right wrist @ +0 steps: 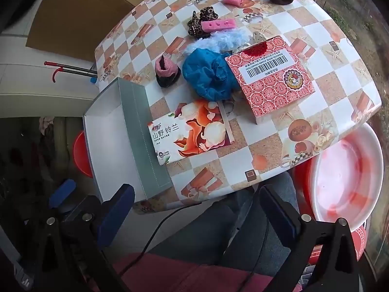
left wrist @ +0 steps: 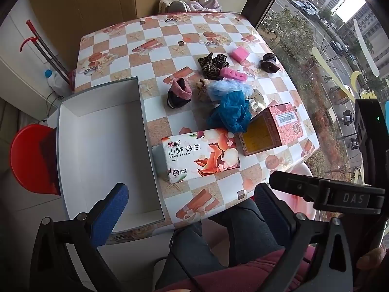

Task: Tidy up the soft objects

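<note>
Left wrist view: both grippers, left gripper and right gripper, hover spread wide, holding nothing; grey box sits empty, probably waiting for the blue mesh pouf.

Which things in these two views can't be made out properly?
- Cream polka-dot fabric piece: mostly hidden by the blue crinkled mesh bundle in both wrist views.
- Grey open cardboard box: right wrist view hides its near end behind the right tongs.
</note>
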Tool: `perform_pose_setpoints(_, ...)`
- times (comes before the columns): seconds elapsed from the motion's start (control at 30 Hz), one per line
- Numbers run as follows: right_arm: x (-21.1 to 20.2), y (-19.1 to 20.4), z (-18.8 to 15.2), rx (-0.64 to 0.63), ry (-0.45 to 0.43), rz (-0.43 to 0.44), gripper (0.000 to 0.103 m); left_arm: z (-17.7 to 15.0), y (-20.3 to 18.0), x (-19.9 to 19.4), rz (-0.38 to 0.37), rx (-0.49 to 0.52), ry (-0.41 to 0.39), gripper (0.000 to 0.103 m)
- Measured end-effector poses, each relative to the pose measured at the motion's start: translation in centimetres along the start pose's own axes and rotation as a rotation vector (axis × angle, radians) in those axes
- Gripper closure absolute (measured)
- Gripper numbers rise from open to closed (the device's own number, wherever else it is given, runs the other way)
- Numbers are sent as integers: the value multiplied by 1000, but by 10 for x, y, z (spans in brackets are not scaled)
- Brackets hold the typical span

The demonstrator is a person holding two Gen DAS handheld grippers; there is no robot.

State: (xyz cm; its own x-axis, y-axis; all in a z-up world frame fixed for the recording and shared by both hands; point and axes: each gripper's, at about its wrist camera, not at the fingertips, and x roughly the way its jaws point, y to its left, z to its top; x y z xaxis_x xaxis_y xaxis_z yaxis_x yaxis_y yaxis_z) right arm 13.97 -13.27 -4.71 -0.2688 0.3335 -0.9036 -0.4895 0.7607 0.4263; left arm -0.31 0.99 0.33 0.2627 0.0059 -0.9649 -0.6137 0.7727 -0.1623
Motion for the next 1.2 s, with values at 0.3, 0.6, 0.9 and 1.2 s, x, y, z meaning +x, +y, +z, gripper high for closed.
perform_pose_setpoints(0.3,0,0,0,8,0,1,0,-1,-1,-1,1,0,-8,0)
perform_pose_setpoints(0.6,-6,-12,-4,61,-30,35,0,1,-11,6,-20,63,13,0)
perform_pose_setpoints(0.9,-30,-28,-2,127,-71,18,0,10,-14,20,-62,72,21,0)
perform_pose_setpoints(1.2,-66,-82,39,187,-144,-64,0,43,-20,43,-20,71,46,0)
